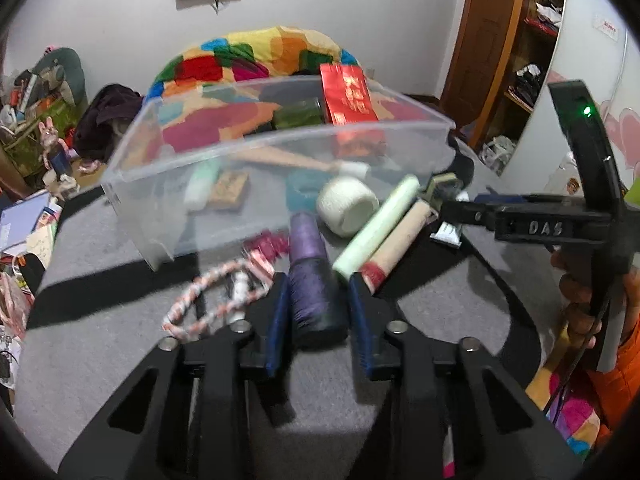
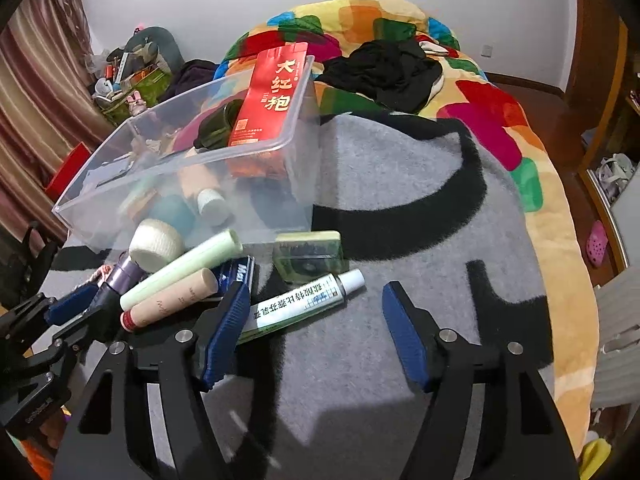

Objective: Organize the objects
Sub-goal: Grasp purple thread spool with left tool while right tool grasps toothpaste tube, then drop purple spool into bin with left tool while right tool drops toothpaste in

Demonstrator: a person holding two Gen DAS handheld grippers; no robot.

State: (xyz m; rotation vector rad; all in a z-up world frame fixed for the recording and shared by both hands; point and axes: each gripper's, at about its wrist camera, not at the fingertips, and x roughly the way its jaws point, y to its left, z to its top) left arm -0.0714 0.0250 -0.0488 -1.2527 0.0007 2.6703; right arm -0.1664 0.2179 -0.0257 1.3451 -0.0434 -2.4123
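purple thread spool [image 1: 310,276] lies on the grey rug on the bed, just outside the clear bin [image 1: 280,140], long axis running straight out between the left tool [image 1: 316,312] pads, which look clamped on it. right tool [image 2: 316,328] is apart, over the ointment tube [image 2: 304,304].

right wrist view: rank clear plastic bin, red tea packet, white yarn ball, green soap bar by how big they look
1. clear plastic bin, clearly largest
2. red tea packet
3. green soap bar and white yarn ball: they look about alike, so I will not rank them
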